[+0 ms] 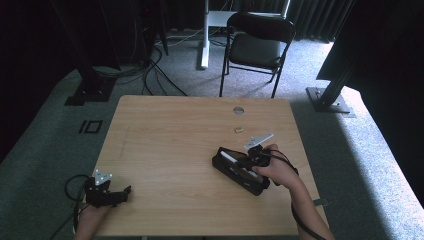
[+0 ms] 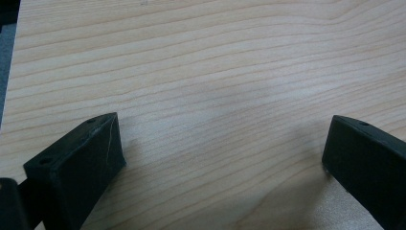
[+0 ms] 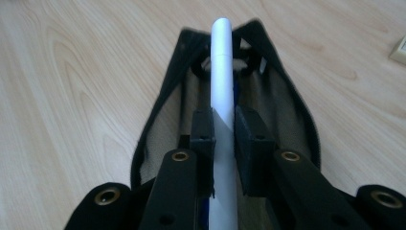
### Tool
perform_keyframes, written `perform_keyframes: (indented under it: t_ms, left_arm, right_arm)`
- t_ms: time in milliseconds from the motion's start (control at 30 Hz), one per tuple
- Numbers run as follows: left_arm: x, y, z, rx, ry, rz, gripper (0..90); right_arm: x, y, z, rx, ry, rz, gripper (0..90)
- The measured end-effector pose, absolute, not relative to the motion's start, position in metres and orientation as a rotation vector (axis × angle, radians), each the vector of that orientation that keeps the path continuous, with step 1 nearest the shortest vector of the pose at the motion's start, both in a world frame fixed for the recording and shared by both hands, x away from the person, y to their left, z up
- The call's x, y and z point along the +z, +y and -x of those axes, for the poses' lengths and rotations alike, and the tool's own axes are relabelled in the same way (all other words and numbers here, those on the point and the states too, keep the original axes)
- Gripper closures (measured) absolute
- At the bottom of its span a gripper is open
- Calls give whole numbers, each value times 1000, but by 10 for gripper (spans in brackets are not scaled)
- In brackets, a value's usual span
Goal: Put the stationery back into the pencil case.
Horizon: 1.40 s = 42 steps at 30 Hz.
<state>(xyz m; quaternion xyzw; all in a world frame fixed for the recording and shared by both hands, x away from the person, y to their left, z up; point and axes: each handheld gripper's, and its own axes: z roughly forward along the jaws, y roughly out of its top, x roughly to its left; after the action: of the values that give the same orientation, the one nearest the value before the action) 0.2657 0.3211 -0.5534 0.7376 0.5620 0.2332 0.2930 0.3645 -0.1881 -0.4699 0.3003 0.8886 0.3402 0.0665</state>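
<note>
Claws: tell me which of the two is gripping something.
The right claw, over the open black pouch, is clamped on a white pen-like stick. The left claw is spread wide over the bare table.

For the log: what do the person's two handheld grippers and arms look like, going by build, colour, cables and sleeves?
Both grippers are black, each topped by a grey three-cornered plate and trailing a black cable. The left gripper has thick, blocky jaws with small screw holes. The right gripper has square black pads on arms with brass-ringed holes. Both forearms are bare, no sleeves visible.
</note>
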Motion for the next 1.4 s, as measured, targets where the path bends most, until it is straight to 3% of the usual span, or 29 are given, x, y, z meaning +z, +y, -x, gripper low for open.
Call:
perform_keyframes:
  t_ms: [1400]
  left_arm:
    - [-553,321,-266,622,1497,-1965,6]
  right_arm:
    - [-506,-156,-375,721,2811,-906,782]
